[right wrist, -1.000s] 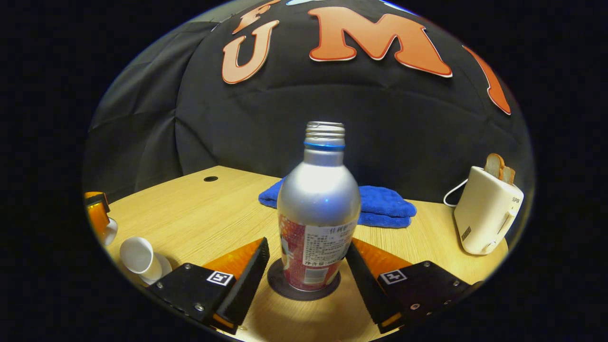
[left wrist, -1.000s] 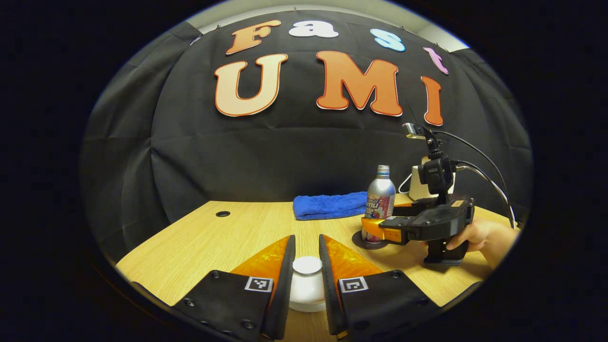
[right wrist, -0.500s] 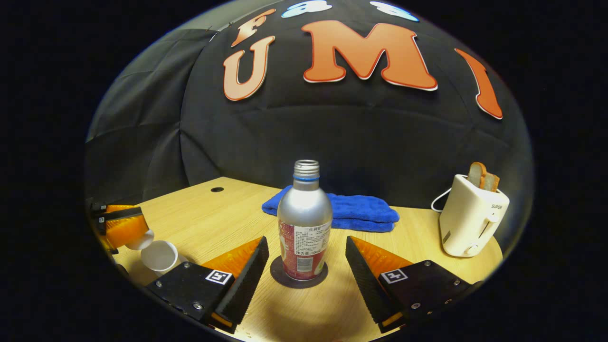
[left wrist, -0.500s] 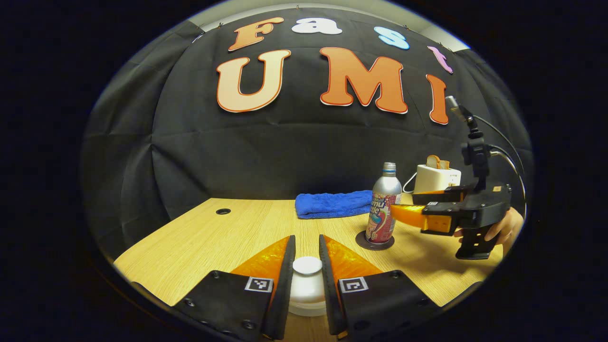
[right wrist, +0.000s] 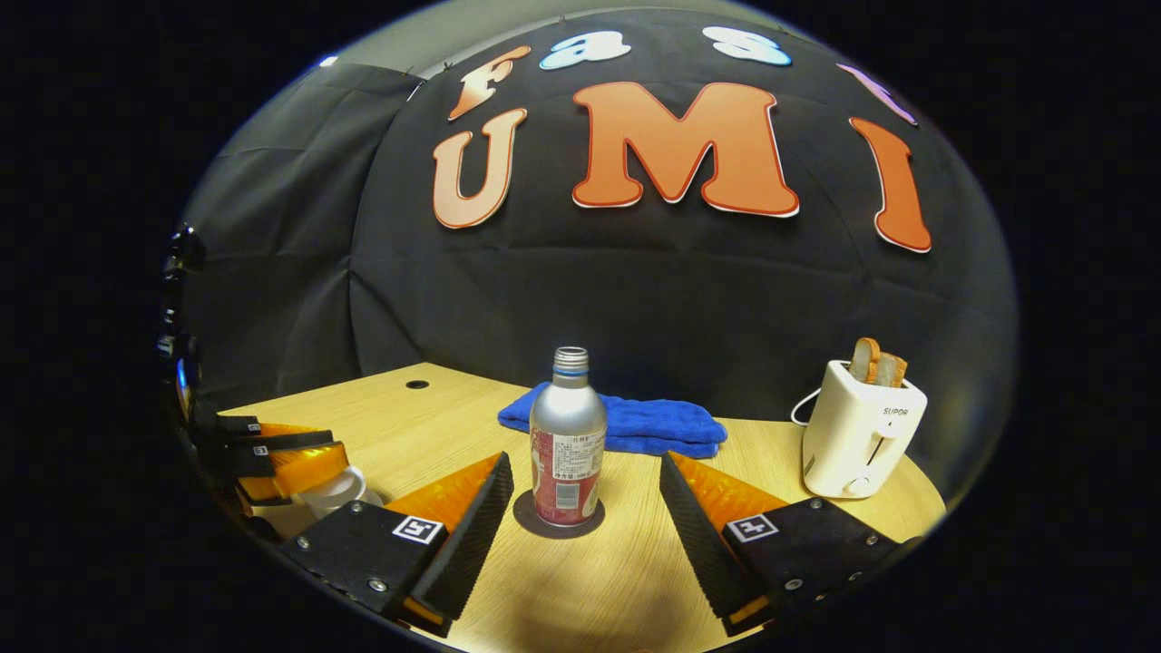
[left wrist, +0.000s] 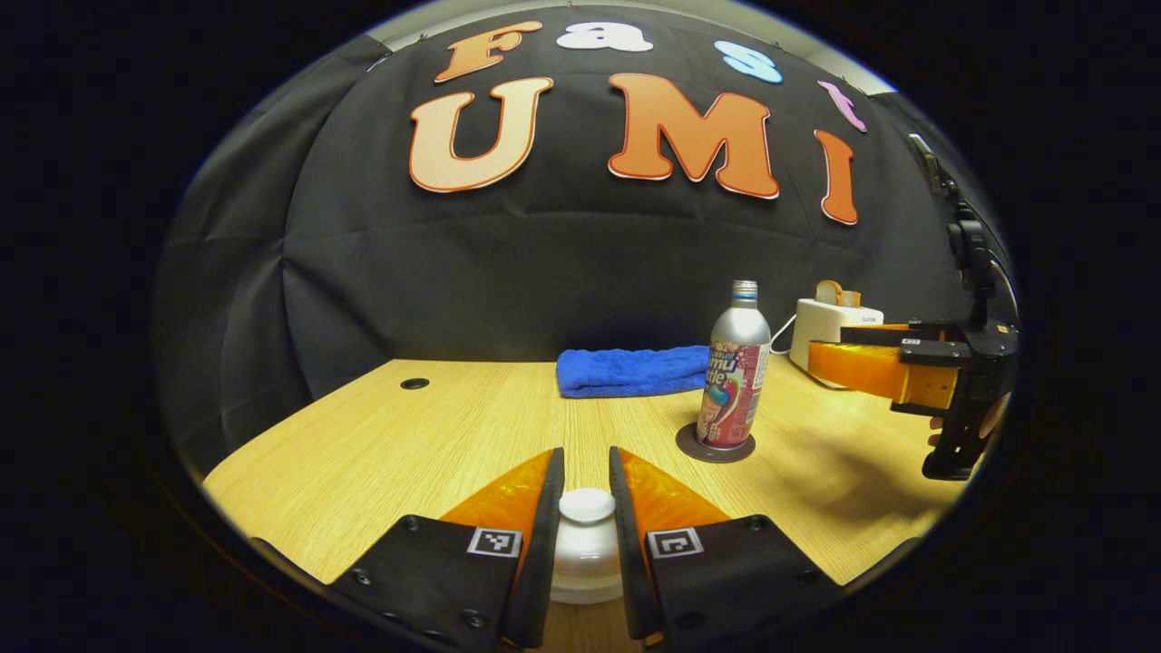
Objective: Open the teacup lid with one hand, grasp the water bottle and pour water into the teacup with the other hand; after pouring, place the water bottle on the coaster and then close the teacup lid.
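So right gripper (right wrist: 580,517), fingers spread and empty, has backed off the water bottle (right wrist: 568,451) parked on its coaster (right wrist: 524,522); left gripper (left wrist: 586,535) still clamps the teacup lid (left wrist: 586,508), closing comes next.

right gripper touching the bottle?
Apart. The right gripper view shows the right gripper open, table visible between each finger and the bottle.

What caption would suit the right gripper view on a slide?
Open right claw faces the water bottle standing on its coaster, blue towel and toaster behind.

Left tool (left wrist: 586,481) clamped narrow; right tool (right wrist: 580,494) spread wide.
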The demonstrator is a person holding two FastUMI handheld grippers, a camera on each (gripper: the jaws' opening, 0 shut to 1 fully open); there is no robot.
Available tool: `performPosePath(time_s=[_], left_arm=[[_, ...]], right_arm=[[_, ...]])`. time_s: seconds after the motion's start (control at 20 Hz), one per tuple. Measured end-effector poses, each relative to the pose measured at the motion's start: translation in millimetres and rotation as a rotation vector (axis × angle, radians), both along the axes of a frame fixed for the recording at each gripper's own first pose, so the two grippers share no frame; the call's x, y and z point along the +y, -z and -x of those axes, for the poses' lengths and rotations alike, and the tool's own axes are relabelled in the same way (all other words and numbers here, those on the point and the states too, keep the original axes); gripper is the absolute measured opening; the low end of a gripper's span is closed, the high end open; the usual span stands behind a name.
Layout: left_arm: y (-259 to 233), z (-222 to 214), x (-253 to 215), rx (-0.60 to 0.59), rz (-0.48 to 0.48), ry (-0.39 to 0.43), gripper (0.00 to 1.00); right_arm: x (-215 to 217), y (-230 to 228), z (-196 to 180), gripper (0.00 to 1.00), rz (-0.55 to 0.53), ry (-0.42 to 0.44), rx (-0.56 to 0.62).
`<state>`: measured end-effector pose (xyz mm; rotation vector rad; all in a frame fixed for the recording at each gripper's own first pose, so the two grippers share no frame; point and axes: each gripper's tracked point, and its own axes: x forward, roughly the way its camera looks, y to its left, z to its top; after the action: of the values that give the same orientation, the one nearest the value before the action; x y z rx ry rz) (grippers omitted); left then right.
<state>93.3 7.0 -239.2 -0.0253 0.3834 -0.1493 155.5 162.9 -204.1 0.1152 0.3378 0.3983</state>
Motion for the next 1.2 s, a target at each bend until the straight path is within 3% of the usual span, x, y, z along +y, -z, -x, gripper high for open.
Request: performPosePath(time_s=[0.5,0.6,0.7,0.75,0.95,1.1,1.2], left_arm=[[14,-1,2,0.024,0.007,-0.018,0.36],[5,-2,7,0.0,0.002,-0.035,0.53],[-5,-5,15,-0.038,-0.015,-0.064,0.6],[-13,-7,17,-0.061,-0.024,-0.078,0.7],[-52,-10,15,-0.148,-0.041,-0.097,0.82],[-88,-9,8,-0.216,-0.028,-0.092,0.81],[-109,-9,3,-0.252,-0.021,-0.083,0.89]], right_arm=[[10,-4,24,0.98,-0.03,-0.02,0.005],[7,-9,27,0.98,-0.023,-0.011,-0.011],[4,-17,28,0.98,-0.027,0.0,-0.033],[0,-21,30,0.98,-0.028,0.01,-0.043],[-14,-40,31,0.98,-0.027,0.061,-0.096],[-13,-51,37,0.98,-0.069,0.05,-0.098],[-20,-60,38,0.98,-0.072,0.071,-0.12]])
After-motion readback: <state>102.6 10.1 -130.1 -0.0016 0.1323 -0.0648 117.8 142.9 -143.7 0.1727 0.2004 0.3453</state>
